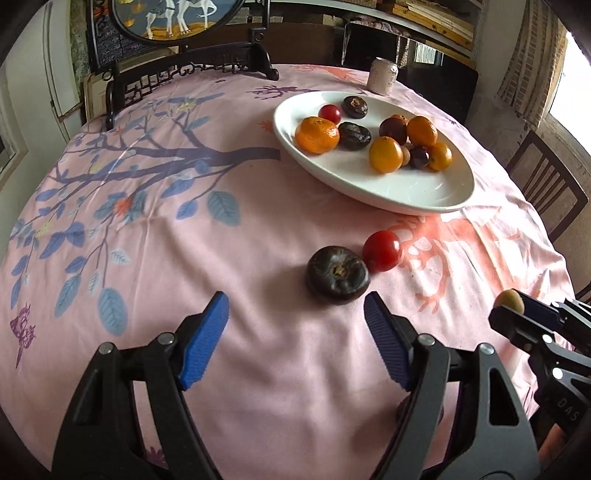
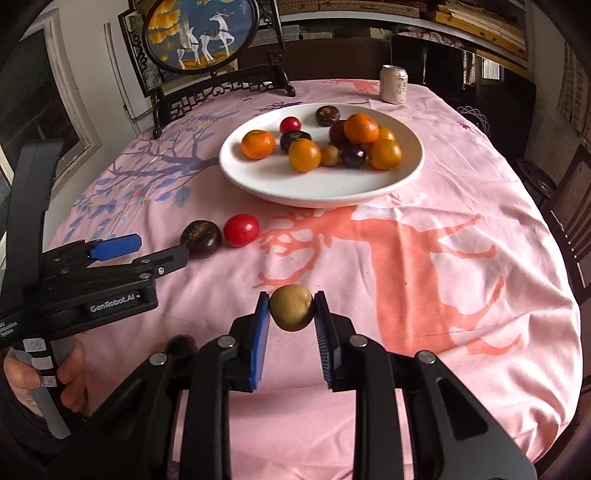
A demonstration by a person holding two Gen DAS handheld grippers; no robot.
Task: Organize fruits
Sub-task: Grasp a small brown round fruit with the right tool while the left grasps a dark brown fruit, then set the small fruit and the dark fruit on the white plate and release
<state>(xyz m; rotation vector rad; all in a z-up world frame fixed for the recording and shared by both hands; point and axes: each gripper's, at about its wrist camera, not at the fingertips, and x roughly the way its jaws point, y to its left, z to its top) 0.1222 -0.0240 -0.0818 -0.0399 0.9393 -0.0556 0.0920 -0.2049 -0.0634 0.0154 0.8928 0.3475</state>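
A white plate [image 1: 388, 192] [image 2: 321, 190] holds several fruits: oranges, dark round fruits, a red tomato and a small tan fruit. On the pink cloth in front of it lie a dark round fruit [image 1: 338, 275] [image 2: 201, 233] and a red tomato [image 1: 382, 251] [image 2: 241, 230], touching side by side. My left gripper [image 1: 295, 314] [image 2: 159, 247] is open and empty, just short of the dark fruit. My right gripper [image 2: 291, 308] is shut on a small tan-brown round fruit [image 2: 291, 307] [image 1: 510, 300], held above the cloth to the right of the left gripper.
A pale drink can [image 1: 383, 75] [image 2: 394, 84] stands behind the plate. A framed round deer picture on a black stand [image 2: 199, 40] [image 1: 177, 22] is at the table's far left. Wooden chairs [image 1: 546, 184] stand around the table. Another dark fruit [image 2: 181, 345] lies low beside my right gripper.
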